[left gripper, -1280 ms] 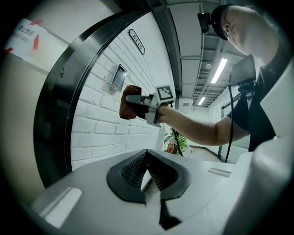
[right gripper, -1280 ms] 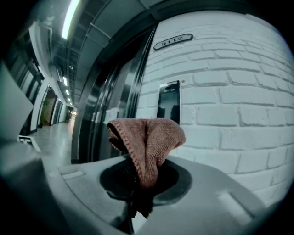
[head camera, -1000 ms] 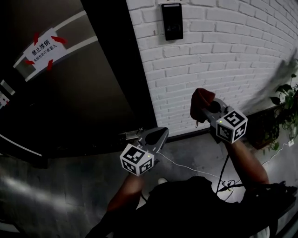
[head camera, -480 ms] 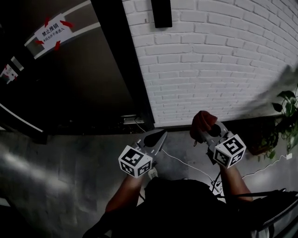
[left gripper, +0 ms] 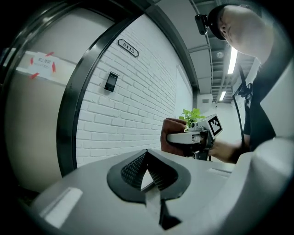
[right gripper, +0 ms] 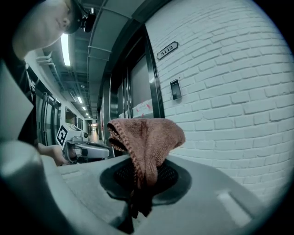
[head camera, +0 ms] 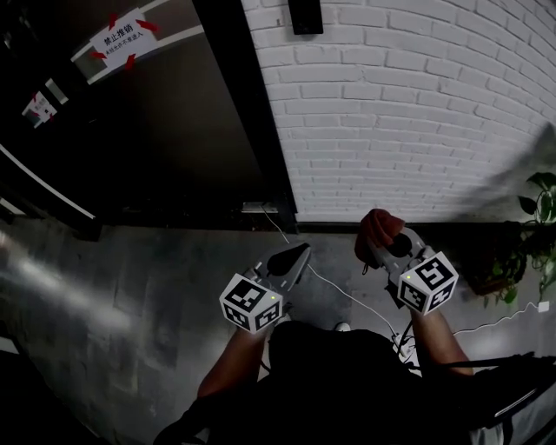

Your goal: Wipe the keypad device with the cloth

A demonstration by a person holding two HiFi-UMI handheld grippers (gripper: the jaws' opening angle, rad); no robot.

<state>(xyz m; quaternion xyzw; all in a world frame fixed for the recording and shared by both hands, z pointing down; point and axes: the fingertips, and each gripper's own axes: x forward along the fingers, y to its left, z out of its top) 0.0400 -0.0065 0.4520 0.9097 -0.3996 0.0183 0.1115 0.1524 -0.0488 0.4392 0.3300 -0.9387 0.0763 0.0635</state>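
The black keypad device (head camera: 306,16) hangs high on the white brick wall, cut by the head view's top edge; it also shows as a small dark plate (left gripper: 110,81) (right gripper: 175,89) in both gripper views. My right gripper (head camera: 380,243) (right gripper: 144,172) is shut on a reddish-brown cloth (head camera: 379,226) (right gripper: 147,137) that bunches above its jaws, well below the keypad. My left gripper (head camera: 297,257) (left gripper: 147,155) is shut with nothing in it, held low to the left of the right one. From the left gripper view the cloth (left gripper: 172,134) is seen beside the wall.
A dark door with a black frame (head camera: 252,113) stands left of the brick wall and carries a taped paper sign (head camera: 124,39). A room number plate (left gripper: 127,47) sits above the keypad. A white cable (head camera: 334,288) runs over the grey floor. A potted plant (head camera: 543,213) stands at right.
The head view has dipped, so the keypad has slid up to the frame's top edge. Both grippers sit lower against the wall, near the floor line. The cloth stays gripped.
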